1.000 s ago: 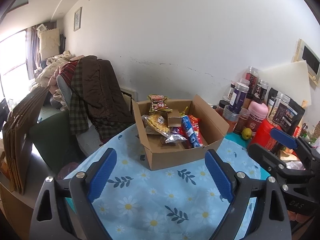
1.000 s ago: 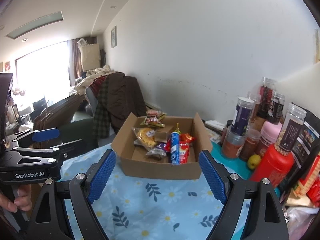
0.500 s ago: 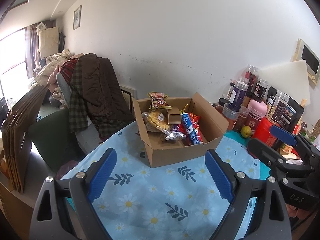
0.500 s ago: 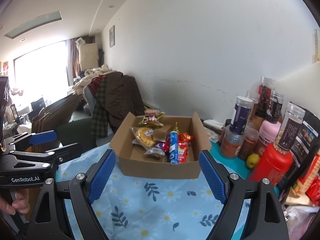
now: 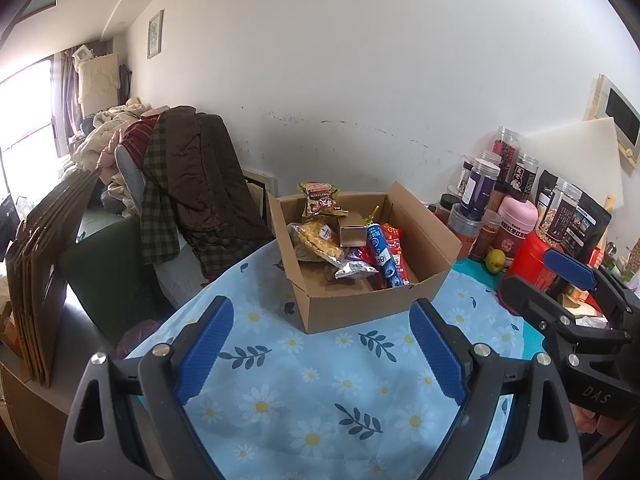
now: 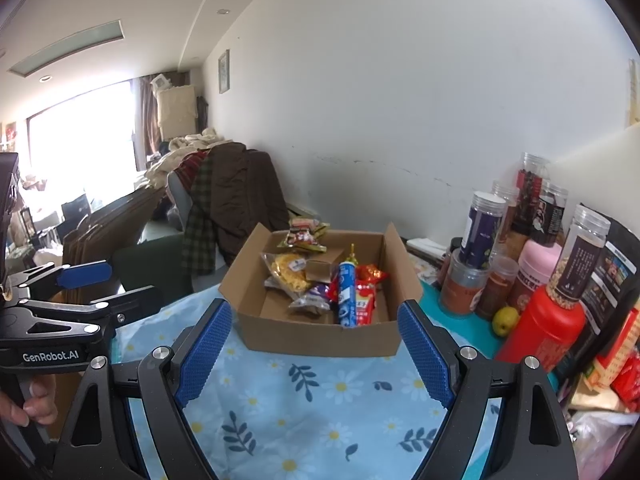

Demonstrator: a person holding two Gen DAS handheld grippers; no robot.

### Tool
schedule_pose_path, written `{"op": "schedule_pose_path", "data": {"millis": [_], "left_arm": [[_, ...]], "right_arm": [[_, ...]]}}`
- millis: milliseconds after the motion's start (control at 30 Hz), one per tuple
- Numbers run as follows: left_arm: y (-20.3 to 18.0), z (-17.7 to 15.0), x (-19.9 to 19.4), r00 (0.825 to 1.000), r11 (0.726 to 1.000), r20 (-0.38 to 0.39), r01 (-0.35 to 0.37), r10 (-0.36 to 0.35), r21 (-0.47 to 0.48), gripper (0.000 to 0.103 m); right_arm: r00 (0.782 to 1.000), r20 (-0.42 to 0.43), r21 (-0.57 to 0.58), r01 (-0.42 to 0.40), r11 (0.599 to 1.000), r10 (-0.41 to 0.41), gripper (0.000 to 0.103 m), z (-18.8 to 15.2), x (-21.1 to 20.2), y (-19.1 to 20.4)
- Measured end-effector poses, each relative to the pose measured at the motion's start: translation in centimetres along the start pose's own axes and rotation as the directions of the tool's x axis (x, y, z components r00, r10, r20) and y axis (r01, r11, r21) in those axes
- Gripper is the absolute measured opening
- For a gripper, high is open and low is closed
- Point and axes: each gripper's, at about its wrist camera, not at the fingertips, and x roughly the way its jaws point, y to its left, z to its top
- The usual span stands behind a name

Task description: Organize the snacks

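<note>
A daisy-print blue tablecloth (image 5: 320, 380) covers the table beside a white wall. At twelve o'clock, an open cardboard box (image 5: 360, 304) holds jumbled snack packets (image 5: 356, 248). Left gripper (image 5: 320, 344) and right gripper (image 6: 316, 344) both gape, empty.

Lived-in home, clothes heaped on a chair (image 5: 188, 184), daisy tablecloth (image 5: 320, 380), food jars (image 6: 480, 232), framed picture (image 5: 155, 34)

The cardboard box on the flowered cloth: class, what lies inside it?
Inside the cardboard box: a blue tube, a red packet, a yellow snack bag, a silver-purple packet, a small carton, and a red-green bag against the back wall. Anything beneath them is hidden.
</note>
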Motion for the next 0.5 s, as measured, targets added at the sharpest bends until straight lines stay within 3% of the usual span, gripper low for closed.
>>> {"op": "schedule_pose_path", "data": {"millis": [500], "left_arm": [[-0.61,-0.14,0.14,0.999,0.998,-0.009,-0.03,0.031,0.05,0.091]], "right_arm": [[1.0,-0.012,0.003,0.007,1.0,-0.007,0.086,-0.1,0.4,-0.1]]}}
